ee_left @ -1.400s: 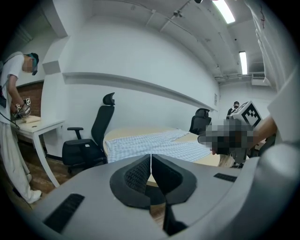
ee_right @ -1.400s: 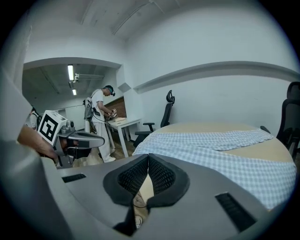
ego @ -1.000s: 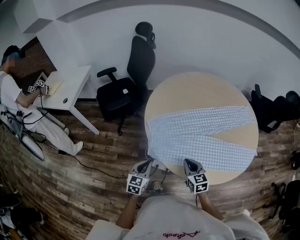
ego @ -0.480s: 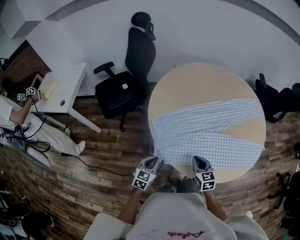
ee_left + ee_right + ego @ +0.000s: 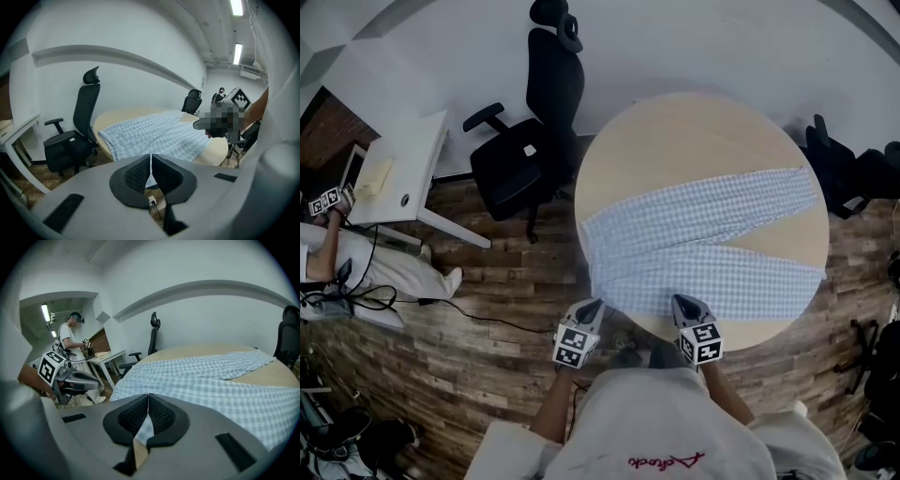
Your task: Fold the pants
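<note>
A: Head view first. The pants [image 5: 703,248] lie flat on the round tabletop [image 5: 694,141], waist toward its left rim. The two legs fan out to the right, with a wedge of bare wood between them.

B: Both tools are at the near rim. The left tool [image 5: 592,306] is by the waist corner and the right tool [image 5: 682,302] is at the near leg's edge. From up here I can't tell whether either one touches the cloth.

A: Off the tabletop there's a black office chair [image 5: 525,159] and a white desk [image 5: 403,173]. A person [image 5: 356,267] is beside the desk, all on the wood floor [image 5: 469,366].

B: Left tool view now. The jaws are pressed together with only a hairline between the pads, and no cloth is pinched there. The pants show beyond the tip, and floor shows below it.

A: This view adds what the head view lacks. The waist edge hangs a little over the rim, ceiling lights [image 5: 238,52] run overhead, and the right tool is off to the side with its marker cube showing.

B: Right tool view. These jaws are closed too, tips meeting with nothing in them. Checked cloth fills the space just past the tip.

A: Only here do the legs run off to the far rim at eye level. The left tool is at the left, with the person at the desk behind it.
</note>
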`<move>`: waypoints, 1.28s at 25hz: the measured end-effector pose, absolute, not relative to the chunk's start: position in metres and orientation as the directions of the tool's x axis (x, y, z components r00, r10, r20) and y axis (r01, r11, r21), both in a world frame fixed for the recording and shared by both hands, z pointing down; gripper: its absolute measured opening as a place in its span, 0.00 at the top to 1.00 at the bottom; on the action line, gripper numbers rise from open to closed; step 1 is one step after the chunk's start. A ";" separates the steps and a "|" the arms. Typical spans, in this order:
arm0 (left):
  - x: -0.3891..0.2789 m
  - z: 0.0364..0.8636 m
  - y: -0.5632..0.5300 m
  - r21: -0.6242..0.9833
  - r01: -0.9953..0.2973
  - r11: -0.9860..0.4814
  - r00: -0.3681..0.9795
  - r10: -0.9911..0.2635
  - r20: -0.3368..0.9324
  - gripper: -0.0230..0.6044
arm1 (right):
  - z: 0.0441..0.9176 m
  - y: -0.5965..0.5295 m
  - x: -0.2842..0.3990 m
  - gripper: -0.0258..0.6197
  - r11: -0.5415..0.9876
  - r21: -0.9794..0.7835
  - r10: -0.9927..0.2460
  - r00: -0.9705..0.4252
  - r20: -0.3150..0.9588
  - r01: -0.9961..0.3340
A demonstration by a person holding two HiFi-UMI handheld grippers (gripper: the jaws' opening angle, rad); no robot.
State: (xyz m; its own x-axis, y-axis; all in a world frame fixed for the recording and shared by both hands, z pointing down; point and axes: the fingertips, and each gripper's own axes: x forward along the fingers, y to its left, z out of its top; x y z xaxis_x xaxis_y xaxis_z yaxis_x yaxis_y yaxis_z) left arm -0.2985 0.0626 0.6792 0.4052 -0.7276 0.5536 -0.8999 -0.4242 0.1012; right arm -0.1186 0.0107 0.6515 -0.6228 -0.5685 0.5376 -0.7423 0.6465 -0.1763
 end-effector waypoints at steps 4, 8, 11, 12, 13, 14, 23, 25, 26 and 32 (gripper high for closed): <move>-0.295 0.690 0.065 0.132 -0.897 -0.422 0.415 -0.700 0.581 0.90 | 0.663 0.016 -0.123 0.91 0.660 -0.185 -0.531 -0.626 0.571 -0.728; -0.291 0.704 0.064 0.158 -0.885 -0.439 0.436 -0.657 0.615 0.90 | 0.679 0.024 -0.130 0.91 0.677 -0.198 -0.481 -0.630 0.610 -0.709; -0.291 0.712 0.064 0.156 -0.875 -0.458 0.447 -0.642 0.624 0.90 | 0.688 0.031 -0.136 0.91 0.688 -0.207 -0.451 -0.633 0.629 -0.696; -0.291 0.716 0.067 0.155 -0.871 -0.465 0.451 -0.635 0.628 0.90 | 0.691 0.035 -0.137 0.91 0.691 -0.209 -0.443 -0.634 0.634 -0.692; -0.290 0.720 0.070 0.154 -0.867 -0.474 0.454 -0.625 0.635 0.90 | 0.694 0.038 -0.138 0.91 0.694 -0.211 -0.434 -0.635 0.639 -0.688; -0.289 0.723 0.073 0.154 -0.862 -0.483 0.459 -0.613 0.644 0.90 | 0.696 0.042 -0.140 0.91 0.698 -0.214 -0.425 -0.636 0.644 -0.683; -0.288 0.759 0.091 -0.073 -0.693 -0.718 0.385 -0.453 0.804 0.90 | 0.718 0.063 -0.157 0.91 0.866 0.027 -0.336 -0.539 0.772 -0.500; -0.291 0.767 0.093 -0.183 -0.573 -0.799 0.312 -0.419 0.852 0.90 | 0.721 0.065 -0.157 0.81 0.908 0.151 -0.343 -0.486 0.804 -0.390; -0.293 0.770 0.092 -0.233 -0.507 -0.830 0.274 -0.412 0.869 0.86 | 0.722 0.065 -0.157 0.77 0.922 0.211 -0.349 -0.459 0.817 -0.324; -0.300 0.774 0.074 -0.377 -0.264 -0.888 0.178 -0.429 0.886 0.72 | 0.724 0.058 -0.157 0.75 0.912 0.403 -0.401 -0.353 0.845 -0.072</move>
